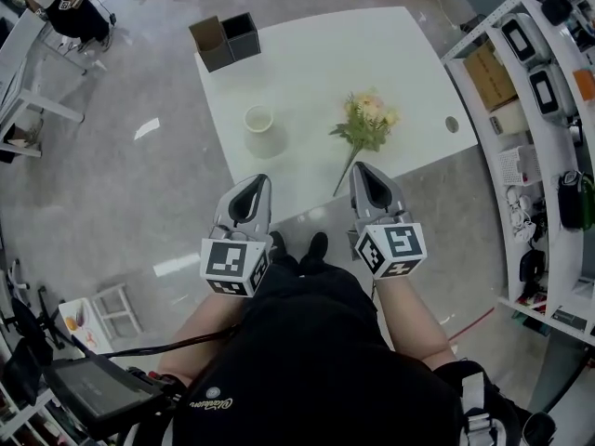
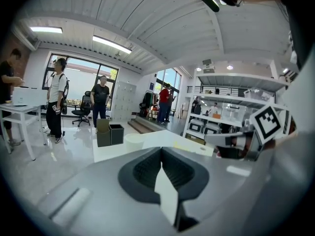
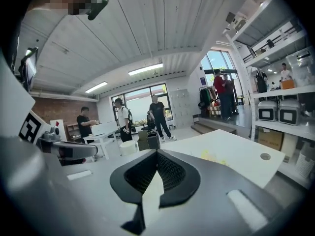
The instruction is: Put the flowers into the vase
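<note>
The left claw (image 1: 253, 183) and the right claw (image 1: 365, 168) are both closed, jaws together, and hold nothing. They hover over the near edge of the white counter (image 1: 316, 63). The flowers (image 1: 365, 119) lie flat on the counter, with the stem end near the right claw. The vase (image 1: 259, 126) stands upright, apart from the flowers, and looks empty. Two open boxes (image 1: 226, 40) stand at the far corner; I cannot tell their contents.

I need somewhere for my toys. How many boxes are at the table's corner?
2. A brown box and a dark grey box stand side by side at the white table's far left corner. Nothing shows whether more hide behind them.
</note>
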Demonstrator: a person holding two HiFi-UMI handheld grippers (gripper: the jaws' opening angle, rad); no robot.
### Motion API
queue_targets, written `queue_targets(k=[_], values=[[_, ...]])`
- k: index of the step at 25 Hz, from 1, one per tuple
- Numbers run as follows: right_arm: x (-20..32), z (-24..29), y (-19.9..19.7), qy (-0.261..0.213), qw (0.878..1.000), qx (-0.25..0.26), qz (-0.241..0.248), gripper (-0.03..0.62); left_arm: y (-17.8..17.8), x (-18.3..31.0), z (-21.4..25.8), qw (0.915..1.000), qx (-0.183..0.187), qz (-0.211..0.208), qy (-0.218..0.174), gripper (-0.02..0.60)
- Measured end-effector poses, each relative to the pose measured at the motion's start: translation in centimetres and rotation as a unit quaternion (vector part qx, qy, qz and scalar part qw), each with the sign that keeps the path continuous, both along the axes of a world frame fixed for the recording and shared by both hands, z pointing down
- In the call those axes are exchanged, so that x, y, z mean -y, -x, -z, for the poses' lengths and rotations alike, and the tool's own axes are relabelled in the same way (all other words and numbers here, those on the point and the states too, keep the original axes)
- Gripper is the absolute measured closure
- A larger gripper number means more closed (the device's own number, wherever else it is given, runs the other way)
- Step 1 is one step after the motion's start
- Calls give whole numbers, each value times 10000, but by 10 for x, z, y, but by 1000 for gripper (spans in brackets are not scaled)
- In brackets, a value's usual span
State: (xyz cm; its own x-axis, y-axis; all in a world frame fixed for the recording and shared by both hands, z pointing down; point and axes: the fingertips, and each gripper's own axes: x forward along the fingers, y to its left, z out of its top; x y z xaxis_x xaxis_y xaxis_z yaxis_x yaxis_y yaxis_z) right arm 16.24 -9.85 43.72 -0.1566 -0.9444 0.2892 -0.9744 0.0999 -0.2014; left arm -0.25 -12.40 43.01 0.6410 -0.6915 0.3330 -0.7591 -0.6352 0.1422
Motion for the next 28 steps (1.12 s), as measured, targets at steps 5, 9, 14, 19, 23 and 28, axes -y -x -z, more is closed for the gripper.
queue_targets(k=[5,9,14,19,23,28], values=[[21,-73,-27,1050,9938,-8,-371,592,-10,11,-13,9999,43,-58,117,574],[49,-145,-54,1873,9798,26,-702,529,-18,28,-32,9997,26,-152,170,574],[57,-196,-79,2757,9543,578,-1000,430,-25,31,-32,9994,43,-211,272,574],[60,-217,-87,3188,9343,1135,-1118,391,-28,30,-33,9992,64,-228,332,574],[63,-225,-92,3311,9274,1295,-1160,395,-29,30,-34,9990,81,-220,369,574],[67,-232,-93,3442,9220,1337,-1163,454,-28,30,-34,9990,90,-216,377,574]])
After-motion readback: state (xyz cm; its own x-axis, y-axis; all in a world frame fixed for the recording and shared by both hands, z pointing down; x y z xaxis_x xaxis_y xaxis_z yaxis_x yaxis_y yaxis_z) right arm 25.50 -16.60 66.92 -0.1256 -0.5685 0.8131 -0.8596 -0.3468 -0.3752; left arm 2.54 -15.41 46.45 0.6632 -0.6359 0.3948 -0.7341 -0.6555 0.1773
